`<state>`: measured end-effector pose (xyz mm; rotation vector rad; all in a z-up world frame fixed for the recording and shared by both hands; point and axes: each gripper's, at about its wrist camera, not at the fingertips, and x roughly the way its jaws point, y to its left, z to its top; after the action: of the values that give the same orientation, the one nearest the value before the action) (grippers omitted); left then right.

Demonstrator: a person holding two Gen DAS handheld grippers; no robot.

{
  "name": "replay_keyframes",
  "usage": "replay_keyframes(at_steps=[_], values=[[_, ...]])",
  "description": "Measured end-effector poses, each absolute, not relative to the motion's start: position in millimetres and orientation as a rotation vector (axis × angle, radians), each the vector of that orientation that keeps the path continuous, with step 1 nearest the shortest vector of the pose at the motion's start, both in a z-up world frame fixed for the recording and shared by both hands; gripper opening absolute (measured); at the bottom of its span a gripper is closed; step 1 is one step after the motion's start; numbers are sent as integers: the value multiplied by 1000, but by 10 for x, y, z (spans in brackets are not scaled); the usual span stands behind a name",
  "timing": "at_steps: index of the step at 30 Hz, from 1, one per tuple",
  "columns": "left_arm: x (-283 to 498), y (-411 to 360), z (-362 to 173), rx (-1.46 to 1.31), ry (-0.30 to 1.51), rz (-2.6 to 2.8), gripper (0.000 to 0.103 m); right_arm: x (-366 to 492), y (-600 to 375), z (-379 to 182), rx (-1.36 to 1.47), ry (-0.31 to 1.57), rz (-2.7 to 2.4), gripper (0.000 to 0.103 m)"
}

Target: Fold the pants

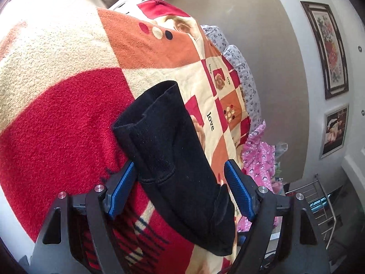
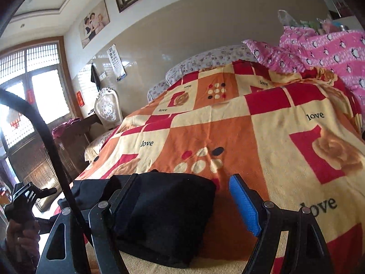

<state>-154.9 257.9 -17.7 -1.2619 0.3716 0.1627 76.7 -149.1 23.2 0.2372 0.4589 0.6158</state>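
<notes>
The black pants point(image 1: 168, 150) lie folded into a thick bundle on the checked red, orange and cream blanket point(image 1: 68, 118). My left gripper point(image 1: 180, 190) stands open astride the bundle. Its left blue pad point(image 1: 121, 189) is close against the cloth and its right pad point(image 1: 239, 191) stands clear. In the right wrist view the same black pants point(image 2: 164, 212) lie near the bed's front edge. My right gripper point(image 2: 186, 203) is open around them. The dark left finger point(image 2: 127, 194) lies over the cloth, and a strip of blanket shows before the blue right pad point(image 2: 244, 205).
A pink penguin-print quilt point(image 2: 319, 48) is heaped at the far right of the bed, with floral pillows point(image 2: 205, 61) along the wall. At lower left a hand point(image 2: 20, 235) holds the other gripper's handle, and a black cable point(image 2: 45, 132) arcs upward. An ornate chair point(image 2: 107, 109) stands beside the bed.
</notes>
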Motion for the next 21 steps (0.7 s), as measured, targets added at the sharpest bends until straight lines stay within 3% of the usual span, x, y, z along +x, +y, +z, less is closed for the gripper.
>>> replay_keyframes(at_steps=[7, 8, 9, 11, 13, 16, 21], values=[[-1530, 2615, -181, -1275, 307, 155, 78, 805, -1492, 209, 246, 475, 622, 77], [-1542, 2582, -166, -1245, 311, 158, 73, 796, -1486, 209, 242, 477, 621, 77], [-1565, 2554, -155, -1222, 321, 182, 67, 797, -1479, 210, 238, 479, 621, 77], [-1598, 2513, -176, -1182, 346, 253, 28, 789, -1478, 209, 236, 479, 624, 77], [-1606, 2510, -221, -1148, 368, 300, 14, 793, -1475, 208, 238, 480, 623, 77], [-1609, 2419, -175, -1063, 376, 353, 12, 809, -1473, 200, 241, 485, 623, 77], [-1508, 1897, 298, -621, 325, 463, 12, 808, -1473, 198, 243, 486, 621, 77]])
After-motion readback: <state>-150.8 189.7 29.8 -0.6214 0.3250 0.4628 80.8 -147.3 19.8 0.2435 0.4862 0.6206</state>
